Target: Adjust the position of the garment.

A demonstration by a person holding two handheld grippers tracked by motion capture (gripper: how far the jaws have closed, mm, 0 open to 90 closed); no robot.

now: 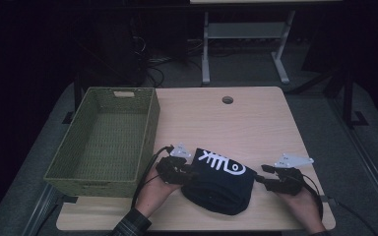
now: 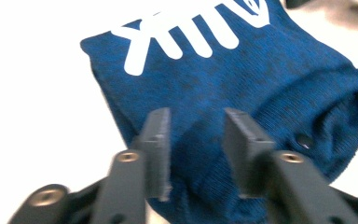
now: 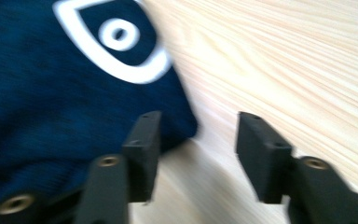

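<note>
- Your folded navy garment (image 1: 220, 182) (white fish-bone print facing up) lies on the wooden table (image 1: 256, 123) near its front edge, right of the green wicker basket (image 1: 106, 140).
- Your left gripper (image 2: 196, 140) stands parted over its left edge, clamping nothing.
- Your right gripper (image 3: 198, 144) is released too, straddling the garment's right corner and bare tabletop.

High view: dim and underexposed, the room beyond the table (image 1: 256, 123) falling to near black, the tabletop the brightest area. Left gripper view: strongly overexposed, the tabletop blown out to white around the blue cloth (image 2: 242, 88), with soft focus. Right gripper view: evenly bright, wood grain and the 2 near jaws smeared by blur.
</note>
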